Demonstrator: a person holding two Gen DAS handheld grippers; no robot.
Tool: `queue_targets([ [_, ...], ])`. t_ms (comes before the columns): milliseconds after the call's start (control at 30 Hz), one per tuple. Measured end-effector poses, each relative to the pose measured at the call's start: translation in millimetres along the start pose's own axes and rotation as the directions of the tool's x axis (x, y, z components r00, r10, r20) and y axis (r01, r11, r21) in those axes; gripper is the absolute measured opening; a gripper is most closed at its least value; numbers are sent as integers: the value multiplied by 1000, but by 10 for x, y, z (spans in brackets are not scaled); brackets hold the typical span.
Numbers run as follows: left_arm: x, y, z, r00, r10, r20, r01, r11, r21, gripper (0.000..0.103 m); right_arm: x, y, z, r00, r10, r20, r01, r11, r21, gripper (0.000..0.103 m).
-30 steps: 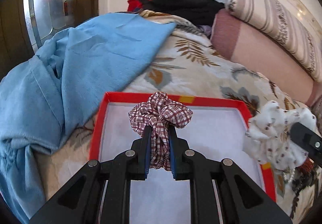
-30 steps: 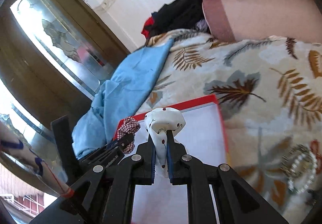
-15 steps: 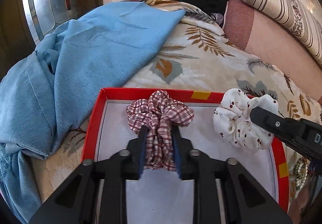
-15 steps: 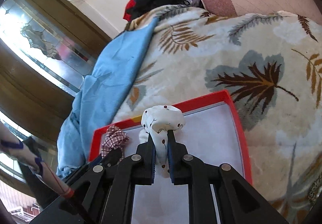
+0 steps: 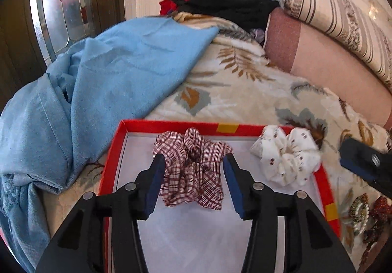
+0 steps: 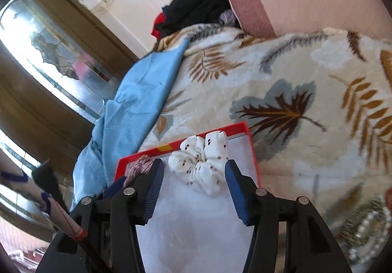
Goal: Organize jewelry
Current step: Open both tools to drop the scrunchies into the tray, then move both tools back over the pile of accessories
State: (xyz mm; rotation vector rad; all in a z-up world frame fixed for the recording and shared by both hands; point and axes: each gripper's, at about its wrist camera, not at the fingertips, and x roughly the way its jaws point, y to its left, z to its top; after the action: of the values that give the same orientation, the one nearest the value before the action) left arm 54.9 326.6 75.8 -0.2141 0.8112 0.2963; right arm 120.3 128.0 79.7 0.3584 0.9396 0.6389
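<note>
A red-rimmed box lid [image 5: 171,123] with a white floor lies on the bed. A red plaid scrunchie [image 5: 192,170] lies in it at the far left, between the fingers of my open left gripper [image 5: 193,176]. A white dotted scrunchie [image 5: 286,157] lies in the lid's far right corner. In the right wrist view the white scrunchie [image 6: 201,162] lies between the fingers of my open right gripper [image 6: 193,179], with the lid rim [image 6: 235,128] behind it. The plaid scrunchie [image 6: 139,167] shows partly at the left. Neither gripper holds anything.
A blue cloth [image 5: 98,91] is heaped left of the lid on the leaf-print blanket [image 5: 245,86]. Pillows [image 5: 330,15] and dark clothes [image 5: 225,8] lie at the back. Pearl and beaded jewelry [image 5: 360,214] lies on the blanket right of the lid, also in the right wrist view [image 6: 367,226].
Both grippers have opened and let go of their scrunchies, which now lie in the lid. The right gripper had carried the white scrunchie over the lid's right corner.
</note>
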Motion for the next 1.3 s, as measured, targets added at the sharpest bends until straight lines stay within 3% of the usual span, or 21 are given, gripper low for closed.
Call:
queue_targets([
  [100, -153, -60, 2, 999, -19, 49, 19, 1000, -10, 57, -358, -35, -171, 999, 5, 32, -4, 999, -40, 57],
  [300, -499, -402, -94, 987, -80, 141, 76, 997, 34, 57, -1056, -248, -670, 997, -24, 69, 30, 996, -87, 57],
  [467, -772, -755, -295, 970, -185, 161, 176, 982, 66, 57, -1750, -601, -980, 985, -93, 143, 106, 991, -85, 57],
  [600, -984, -1064, -544, 951, -265, 157, 250, 962, 106, 60, -2321, -978, -1156, 964, -147, 222, 157, 987, -30, 57],
  [800, -1216, -1600, -1149, 935, -343, 88, 316, 920, 231, 61, -2863, -1629, -1375, 915, -260, 308, 241, 965, 99, 58],
  [933, -1298, -1966, -1569, 937, -348, 22, 321, 885, 338, 62, -3088, -2002, -1400, 895, -287, 342, 225, 951, 210, 58],
  [1033, -1386, -2178, -1855, 920, -388, -49, 379, 852, 362, 62, -3201, -2067, -1401, 884, -287, 368, 210, 949, 235, 61],
  [1200, -1627, -2508, -2152, 894, -437, -97, 435, 797, 419, 62, -3189, -2126, -1396, 899, -277, 340, 197, 948, 251, 61],
  [1300, -1739, -2622, -2150, 891, -445, -86, 435, 786, 440, 62, -3185, -2115, -1415, 910, -256, 327, 179, 952, 248, 61],
])
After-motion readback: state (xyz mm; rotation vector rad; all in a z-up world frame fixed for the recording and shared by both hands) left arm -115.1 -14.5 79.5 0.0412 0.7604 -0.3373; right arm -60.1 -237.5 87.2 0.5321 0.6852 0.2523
